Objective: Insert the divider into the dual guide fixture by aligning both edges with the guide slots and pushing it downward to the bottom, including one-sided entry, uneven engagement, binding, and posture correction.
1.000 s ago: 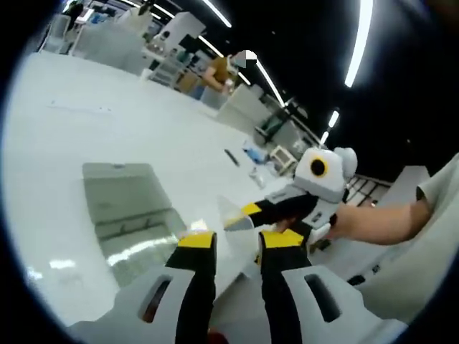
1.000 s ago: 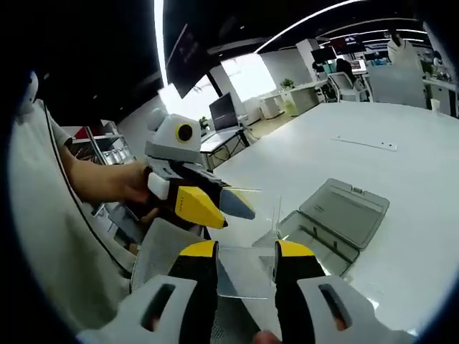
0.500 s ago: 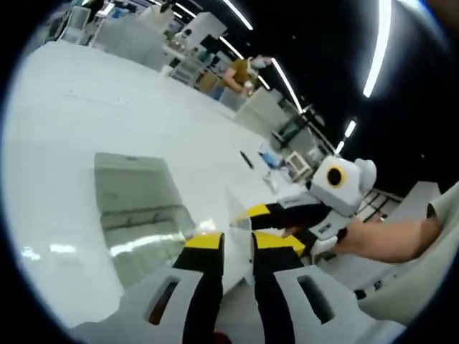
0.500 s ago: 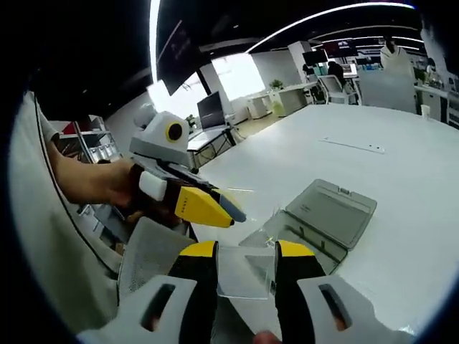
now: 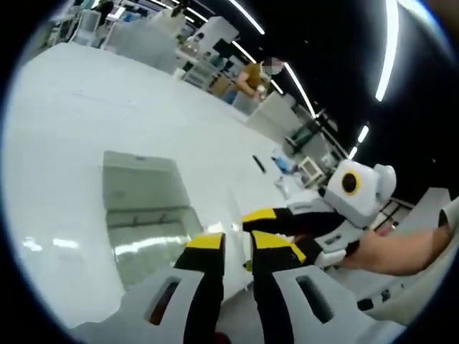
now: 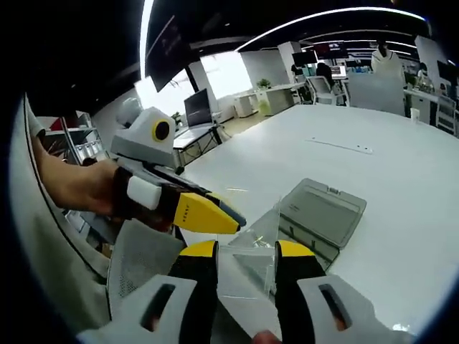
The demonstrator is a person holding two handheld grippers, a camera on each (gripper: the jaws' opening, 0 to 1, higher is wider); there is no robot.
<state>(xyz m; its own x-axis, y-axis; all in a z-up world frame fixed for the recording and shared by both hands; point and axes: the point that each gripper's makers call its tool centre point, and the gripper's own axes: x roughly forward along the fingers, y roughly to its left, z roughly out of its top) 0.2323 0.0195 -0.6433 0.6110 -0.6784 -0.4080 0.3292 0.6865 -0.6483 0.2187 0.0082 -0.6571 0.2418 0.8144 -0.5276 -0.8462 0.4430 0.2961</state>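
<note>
Both grippers are clamping the clear divider (image 6: 246, 271) above the white table (image 6: 401, 186): right gripper (image 6: 246, 252) gripping one edge, left gripper (image 5: 237, 242) pinching another, near the open fixture (image 6: 315, 217).

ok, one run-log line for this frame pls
phase: pre-insertion | left gripper: shut on divider | right gripper: shut on divider | fixture: open on table, divider not in it
</note>
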